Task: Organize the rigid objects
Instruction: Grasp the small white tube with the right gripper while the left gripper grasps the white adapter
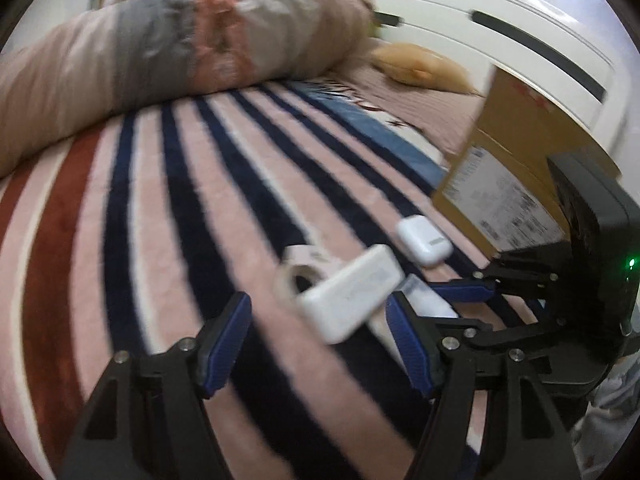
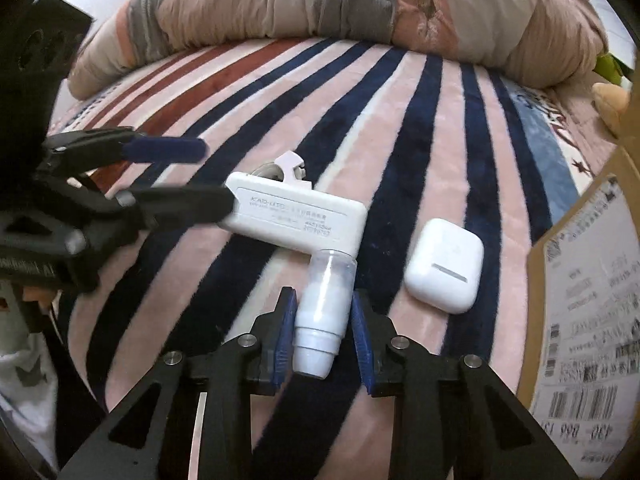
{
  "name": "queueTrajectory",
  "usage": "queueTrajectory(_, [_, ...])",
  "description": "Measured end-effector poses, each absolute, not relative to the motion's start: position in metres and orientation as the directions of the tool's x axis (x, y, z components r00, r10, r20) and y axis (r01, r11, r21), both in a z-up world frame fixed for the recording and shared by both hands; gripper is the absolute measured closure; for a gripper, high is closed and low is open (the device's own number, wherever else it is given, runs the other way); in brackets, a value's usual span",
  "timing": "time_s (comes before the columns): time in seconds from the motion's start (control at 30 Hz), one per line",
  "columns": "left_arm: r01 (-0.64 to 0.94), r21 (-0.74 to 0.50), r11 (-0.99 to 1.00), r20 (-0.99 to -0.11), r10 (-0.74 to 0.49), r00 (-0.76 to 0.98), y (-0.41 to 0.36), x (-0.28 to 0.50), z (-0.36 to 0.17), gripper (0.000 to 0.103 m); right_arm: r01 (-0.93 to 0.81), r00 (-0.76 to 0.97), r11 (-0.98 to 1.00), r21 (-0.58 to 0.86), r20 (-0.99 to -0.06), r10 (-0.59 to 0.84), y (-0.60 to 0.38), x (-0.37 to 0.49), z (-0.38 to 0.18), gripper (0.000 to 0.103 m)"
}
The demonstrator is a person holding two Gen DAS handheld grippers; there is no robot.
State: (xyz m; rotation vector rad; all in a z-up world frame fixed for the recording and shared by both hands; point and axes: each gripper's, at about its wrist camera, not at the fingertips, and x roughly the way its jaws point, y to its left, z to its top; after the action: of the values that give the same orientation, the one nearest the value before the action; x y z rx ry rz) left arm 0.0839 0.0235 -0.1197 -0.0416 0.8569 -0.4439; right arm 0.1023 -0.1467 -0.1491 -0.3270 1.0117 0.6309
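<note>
A white flat power bank lies on the striped blanket, also in the left wrist view. A tape roll lies just behind it. A white earbud case sits to its right, also seen from the left wrist. A small white bottle with a clear cap lies between my right gripper's fingers, which are closed around it. My left gripper is open just in front of the power bank; in the right wrist view its fingertips straddle the bank's left end.
A cardboard box with a shipping label stands at the right, also in the left wrist view. A rolled duvet lies along the back of the bed. A yellow plush toy lies near the white headboard.
</note>
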Motion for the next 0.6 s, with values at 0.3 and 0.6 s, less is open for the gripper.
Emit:
queueTrajectory(0.3, [0.453, -0.183, 0.873, -0.739, -0.426, 0.522, 0.001, 0.085, -0.133, 0.058, -0.6, 0.374, 0.798, 0.058, -0.861, 0.344, -0.171, 0.087, -0.144, 0.079])
queueTrajectory(0.6, [0.481, -0.159, 0.862, -0.745, -0.425, 0.515, -0.02, 0.087, -0.135, 0.061, -0.596, 0.371, 0.799, 0.081, -0.855, 0.363, -0.183, 0.08, -0.146, 0.08])
